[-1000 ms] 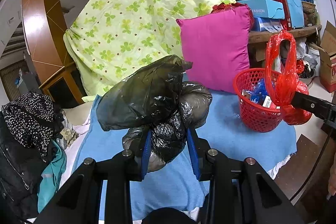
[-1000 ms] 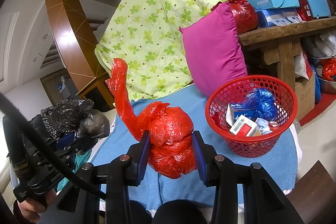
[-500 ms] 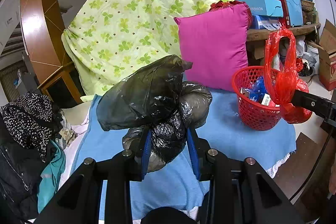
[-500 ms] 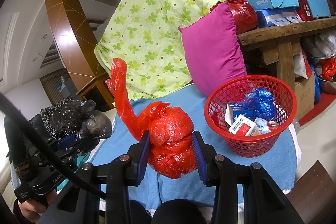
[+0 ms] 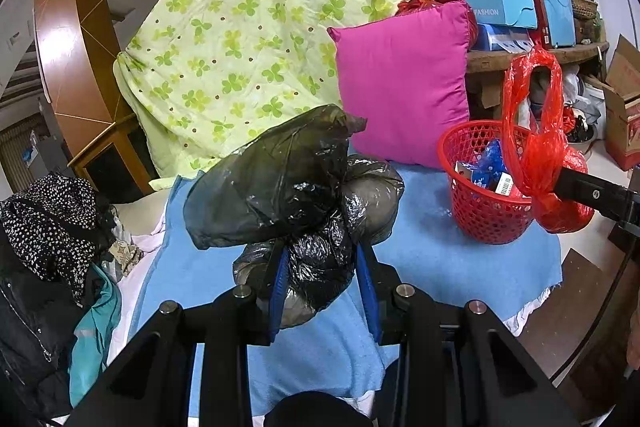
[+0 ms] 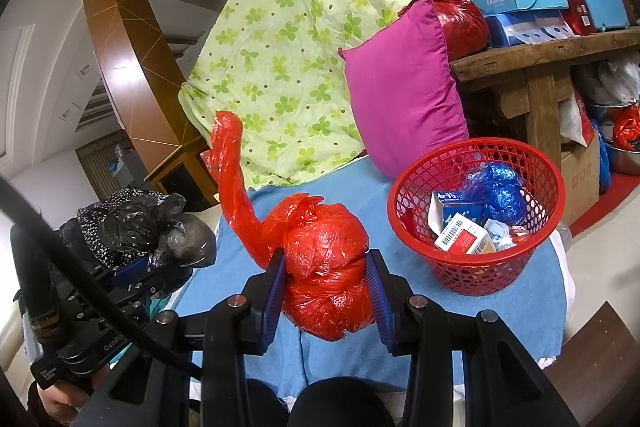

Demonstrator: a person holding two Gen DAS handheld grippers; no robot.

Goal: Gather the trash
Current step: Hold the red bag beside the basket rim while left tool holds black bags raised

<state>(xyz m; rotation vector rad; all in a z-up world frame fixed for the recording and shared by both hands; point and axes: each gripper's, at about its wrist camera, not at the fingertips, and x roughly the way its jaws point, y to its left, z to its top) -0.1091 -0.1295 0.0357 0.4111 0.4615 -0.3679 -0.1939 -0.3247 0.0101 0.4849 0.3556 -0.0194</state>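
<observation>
My left gripper [image 5: 322,267] is shut on a crumpled black plastic bag [image 5: 288,183], held up over the blue cloth [image 5: 440,267]. Seen from the right wrist view, that black bag [image 6: 148,231] and the left gripper [image 6: 168,265] hang at the left. My right gripper [image 6: 326,269] is shut on a knotted red plastic bag [image 6: 326,267] with a long handle loop sticking up. From the left wrist view the red bag [image 5: 540,151] hangs beside the red mesh basket [image 5: 484,219]. The basket [image 6: 476,271] holds small cartons and a blue bag, to the right of the red bag.
A magenta pillow [image 5: 404,87] and a green clover quilt [image 5: 248,39] lean behind the blue cloth. Dark clothes [image 5: 44,227] are piled at the left. A wooden bench [image 6: 540,63] with boxes stands at the right, cartons and bags beneath it. A hand [image 6: 60,399] holds the left gripper.
</observation>
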